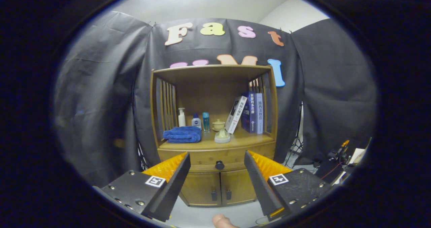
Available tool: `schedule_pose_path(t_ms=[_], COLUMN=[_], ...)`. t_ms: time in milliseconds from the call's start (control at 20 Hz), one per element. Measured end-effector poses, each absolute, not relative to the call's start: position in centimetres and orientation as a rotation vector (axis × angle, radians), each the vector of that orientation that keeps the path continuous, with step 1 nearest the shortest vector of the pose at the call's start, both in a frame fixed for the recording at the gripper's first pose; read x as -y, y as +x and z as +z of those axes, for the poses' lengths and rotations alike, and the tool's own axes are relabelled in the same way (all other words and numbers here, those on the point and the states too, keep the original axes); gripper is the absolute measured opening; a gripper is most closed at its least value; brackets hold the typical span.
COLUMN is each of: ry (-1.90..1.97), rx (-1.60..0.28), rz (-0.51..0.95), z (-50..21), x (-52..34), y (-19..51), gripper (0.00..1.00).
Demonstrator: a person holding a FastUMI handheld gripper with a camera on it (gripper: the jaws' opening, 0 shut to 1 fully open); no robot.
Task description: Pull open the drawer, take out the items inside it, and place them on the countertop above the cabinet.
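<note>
The hand-held gripper is held wide apart and empty, well short of the cabinet. The drawer, with its knob between the fingers, is seen closed. A blue towel, bottles and small pots rest on the counter. This fits a drawer either awaiting opening or emptied and closed. Black cloth surrounds the booth.

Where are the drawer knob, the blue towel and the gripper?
drawer knob (219,165): gripper view, middle of the dark round knob.
blue towel (182,134): gripper view, top of the folded stack.
gripper (217,164): gripper view, midway between the open fingertips, nothing held.
</note>
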State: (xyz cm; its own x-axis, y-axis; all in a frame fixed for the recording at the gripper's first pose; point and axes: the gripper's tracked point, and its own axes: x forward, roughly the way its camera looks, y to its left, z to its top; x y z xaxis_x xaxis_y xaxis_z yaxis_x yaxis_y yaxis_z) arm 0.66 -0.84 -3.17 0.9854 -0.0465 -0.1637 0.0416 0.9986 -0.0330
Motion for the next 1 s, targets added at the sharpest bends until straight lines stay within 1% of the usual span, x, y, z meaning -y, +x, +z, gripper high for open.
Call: schedule_pose_path(t_ms=[100,250,1000], ry=[-0.018,-0.027,-0.009], rx=[-0.188,-0.163,-0.145], rz=[-0.027,-0.019,-0.028], z=[-3.6,-2.6,-2.4], x=[0.2,-0.3,0.1], y=[0.6,0.4,0.0], gripper=[0.97,0.97,0.97])
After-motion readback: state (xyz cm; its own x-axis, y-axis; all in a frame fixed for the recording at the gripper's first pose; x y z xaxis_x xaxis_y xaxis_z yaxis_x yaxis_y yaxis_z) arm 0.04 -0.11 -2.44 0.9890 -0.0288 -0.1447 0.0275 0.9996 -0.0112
